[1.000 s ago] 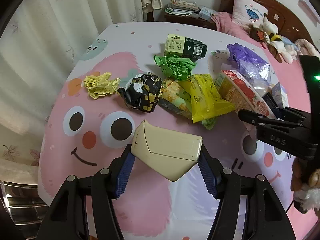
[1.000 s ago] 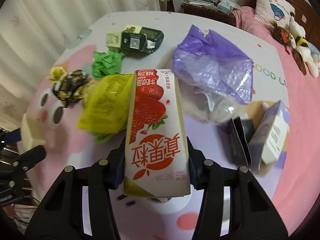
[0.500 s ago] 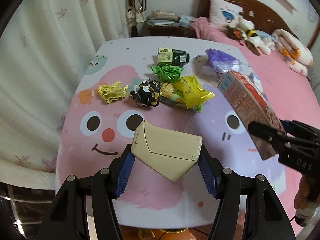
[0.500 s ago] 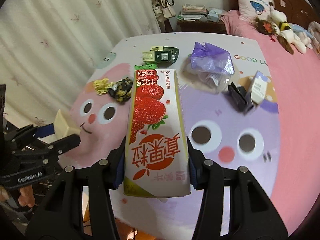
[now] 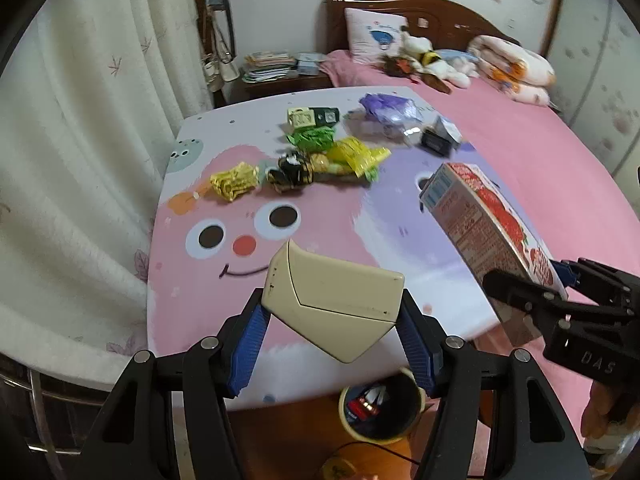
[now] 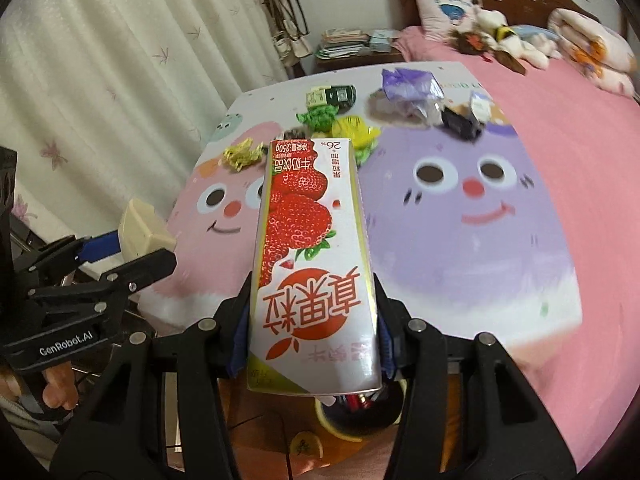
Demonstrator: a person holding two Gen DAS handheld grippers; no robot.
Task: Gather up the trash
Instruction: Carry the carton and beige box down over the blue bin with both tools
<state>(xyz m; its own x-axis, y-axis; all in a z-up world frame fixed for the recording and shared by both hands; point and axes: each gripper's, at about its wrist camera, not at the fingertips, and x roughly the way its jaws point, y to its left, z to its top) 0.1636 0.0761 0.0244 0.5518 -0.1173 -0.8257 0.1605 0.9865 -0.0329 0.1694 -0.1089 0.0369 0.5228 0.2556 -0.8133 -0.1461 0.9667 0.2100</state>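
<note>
Left gripper (image 5: pixel 334 344) clamps a cream box (image 5: pixel 334 300); right gripper (image 6: pixel 312 336) clamps a strawberry carton (image 6: pixel 310 256), both held off the near table edge above a yellow-rimmed bin (image 5: pixel 380 412) on the floor. Rest of the trash sits at the far end of the table (image 5: pixel 320 240): yellow wrapper (image 5: pixel 234 180), black-gold wrapper (image 5: pixel 290 172), yellow bag (image 5: pixel 356 156), green paper (image 5: pixel 314 138), dark box (image 5: pixel 314 118), purple bag (image 5: pixel 390 108). Bed (image 5: pixel 520 140) beyond.
</note>
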